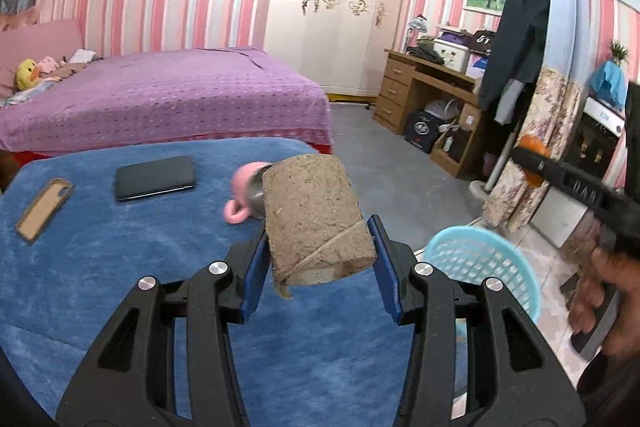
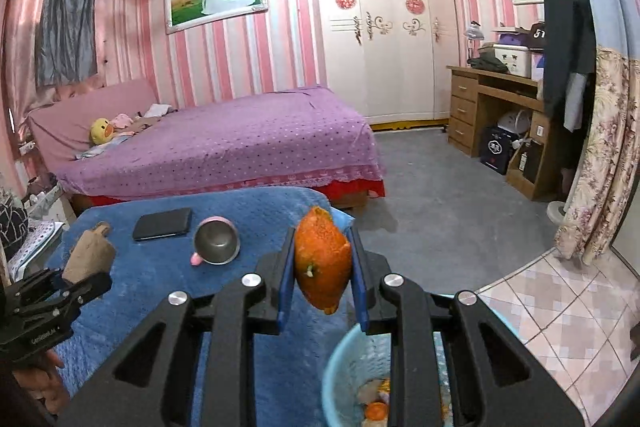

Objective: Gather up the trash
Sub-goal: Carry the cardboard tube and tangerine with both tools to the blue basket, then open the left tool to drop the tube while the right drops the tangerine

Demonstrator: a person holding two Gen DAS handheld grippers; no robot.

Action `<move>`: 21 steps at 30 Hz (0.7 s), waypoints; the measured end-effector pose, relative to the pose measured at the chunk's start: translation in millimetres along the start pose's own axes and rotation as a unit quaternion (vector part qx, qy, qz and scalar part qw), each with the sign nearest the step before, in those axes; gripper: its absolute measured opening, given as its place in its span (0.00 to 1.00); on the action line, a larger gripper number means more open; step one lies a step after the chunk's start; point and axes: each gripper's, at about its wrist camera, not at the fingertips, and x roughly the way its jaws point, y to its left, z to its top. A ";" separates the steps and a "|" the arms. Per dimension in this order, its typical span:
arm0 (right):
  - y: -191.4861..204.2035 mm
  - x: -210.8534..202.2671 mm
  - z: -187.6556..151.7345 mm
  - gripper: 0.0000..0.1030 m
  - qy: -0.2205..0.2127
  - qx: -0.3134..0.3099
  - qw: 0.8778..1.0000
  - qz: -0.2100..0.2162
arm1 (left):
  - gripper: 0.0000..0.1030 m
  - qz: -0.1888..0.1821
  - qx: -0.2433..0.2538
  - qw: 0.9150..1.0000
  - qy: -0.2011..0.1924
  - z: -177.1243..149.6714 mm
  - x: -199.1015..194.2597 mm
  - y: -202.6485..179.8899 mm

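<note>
My left gripper [image 1: 318,241] is shut on a brown cardboard tube [image 1: 316,219], held above the blue-covered table [image 1: 100,251]; the same tube [image 2: 90,257] and left gripper [image 2: 86,277] show at the left of the right wrist view. My right gripper [image 2: 322,267] is shut on a piece of orange peel [image 2: 323,259], held over the table's right edge. A light blue mesh basket [image 1: 480,263] stands on the floor just right of the table. In the right wrist view this basket [image 2: 340,371] lies below my right gripper and holds some orange scraps.
On the table lie a black phone [image 1: 155,178], a brown phone case [image 1: 44,209] and a tipped pink mug with a steel inside [image 2: 216,242]. Beyond are a purple bed [image 2: 240,143], a wooden desk [image 2: 496,107] and a floral curtain [image 2: 600,163]. A hand [image 1: 608,291] holds the right gripper's handle.
</note>
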 end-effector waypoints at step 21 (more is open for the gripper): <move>-105.3 -30.4 -0.3 0.68 -0.054 0.120 0.983 -0.125 | 0.50 -0.099 0.083 0.991 0.030 -8.1 55.5 -163.4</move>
